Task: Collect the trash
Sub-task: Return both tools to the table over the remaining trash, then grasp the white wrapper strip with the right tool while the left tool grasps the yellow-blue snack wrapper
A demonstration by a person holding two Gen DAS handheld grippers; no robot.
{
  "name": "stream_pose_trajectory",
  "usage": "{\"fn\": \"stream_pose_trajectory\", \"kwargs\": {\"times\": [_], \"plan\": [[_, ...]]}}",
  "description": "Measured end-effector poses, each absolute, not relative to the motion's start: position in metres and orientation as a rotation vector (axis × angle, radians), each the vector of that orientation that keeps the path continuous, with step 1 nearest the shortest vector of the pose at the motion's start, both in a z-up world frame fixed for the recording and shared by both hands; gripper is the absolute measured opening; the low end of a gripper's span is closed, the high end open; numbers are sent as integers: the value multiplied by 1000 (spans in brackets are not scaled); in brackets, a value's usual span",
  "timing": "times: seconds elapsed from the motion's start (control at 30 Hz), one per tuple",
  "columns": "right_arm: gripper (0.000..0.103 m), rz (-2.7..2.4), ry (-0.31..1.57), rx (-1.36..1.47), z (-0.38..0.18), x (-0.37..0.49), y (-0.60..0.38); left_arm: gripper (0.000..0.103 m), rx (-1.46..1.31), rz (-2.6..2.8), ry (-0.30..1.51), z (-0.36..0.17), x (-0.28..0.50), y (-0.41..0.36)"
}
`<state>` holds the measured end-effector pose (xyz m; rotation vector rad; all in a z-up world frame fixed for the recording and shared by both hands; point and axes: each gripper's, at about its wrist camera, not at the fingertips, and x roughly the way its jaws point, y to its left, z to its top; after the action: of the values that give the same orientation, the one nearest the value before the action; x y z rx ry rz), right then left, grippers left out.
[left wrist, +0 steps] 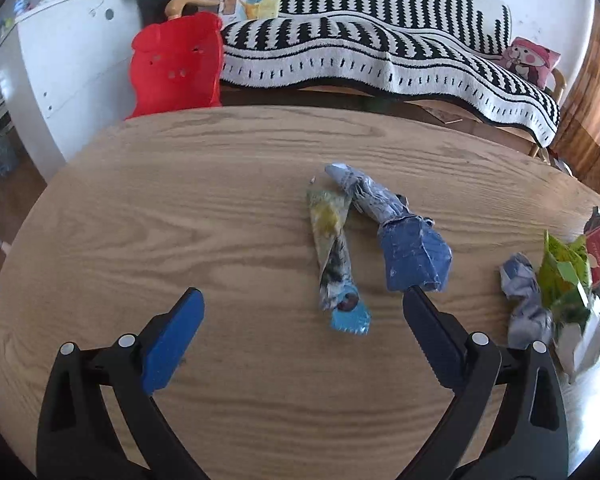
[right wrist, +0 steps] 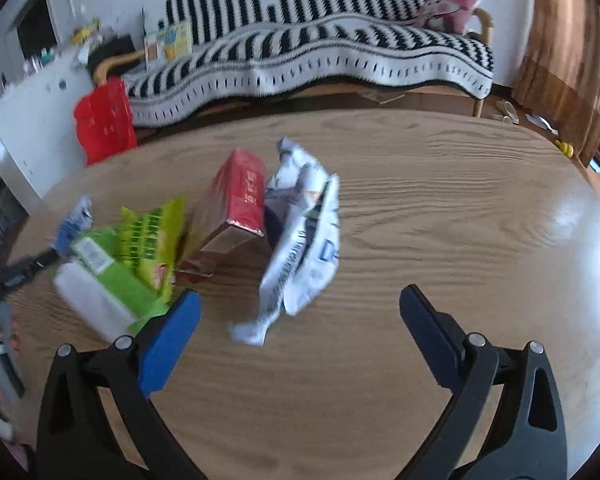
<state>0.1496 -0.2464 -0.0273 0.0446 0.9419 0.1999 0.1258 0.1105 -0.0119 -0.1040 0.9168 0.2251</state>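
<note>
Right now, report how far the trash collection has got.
Nothing looks collected yet. Both hand-held grippers, left and right, are open and hold nothing. Left on the table: twisted wrappers, blue wad, red box, white bag, green packets.

Your left wrist camera sits low over the near edge of the wooden table (left wrist: 220,200), looking across it toward the far edge and the striped sofa (left wrist: 380,52). Your right wrist camera looks the same way from further right, equally close. Both views share the sofa, the red bag (left wrist: 176,68) and the green wrapper (right wrist: 148,236) near the table's middle.
</note>
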Motion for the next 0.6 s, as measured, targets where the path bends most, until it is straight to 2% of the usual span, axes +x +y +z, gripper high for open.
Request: {"fn": "stream_pose_trajectory", "kwargs": {"times": [0.17,0.43,0.6], "plan": [[96,134,960,-7,-49,169,-254,97,-108,211,937,-24,140,117],[96,101,923,41,-38,163,-289,97,-111,213,946,-30,142,125],[93,161,984,-34,-49,156,-275,97,-81,219,961,-32,145,121]]}}
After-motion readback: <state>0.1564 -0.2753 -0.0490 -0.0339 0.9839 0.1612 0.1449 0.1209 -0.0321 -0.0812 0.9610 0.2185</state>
